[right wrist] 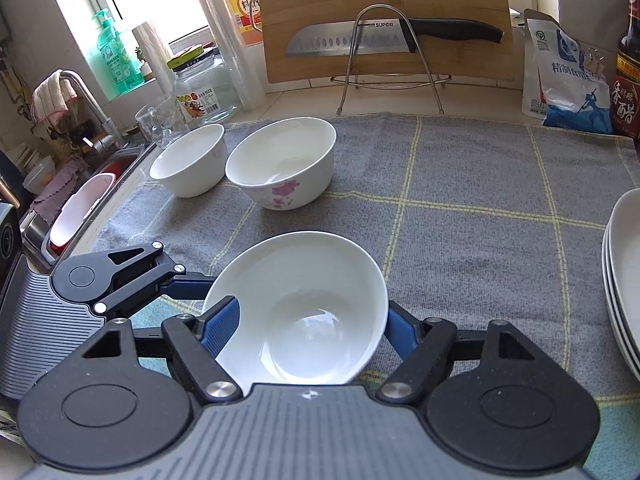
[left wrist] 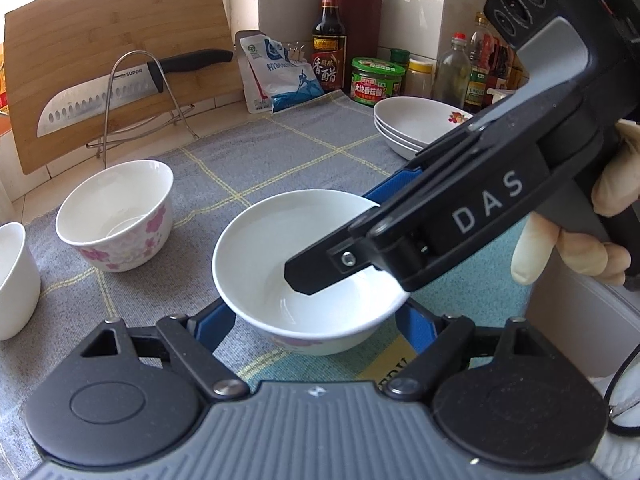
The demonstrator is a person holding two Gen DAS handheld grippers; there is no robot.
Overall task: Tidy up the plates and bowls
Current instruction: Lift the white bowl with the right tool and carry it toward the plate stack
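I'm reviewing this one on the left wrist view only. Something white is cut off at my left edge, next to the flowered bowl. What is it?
Observer: A plain white bowl, upright on the cloth right beside the flowered bowl.
Operator: Anything beyond it?
Observer: A sink with a faucet, just off the cloth's left edge.
Operator: I see one finger of the right hand-held gripper inside the near bowl. Where's the other?
Observer: The right hand-held gripper straddles the near bowl, and the other finger's blue pad lies against the bowl's outer wall.
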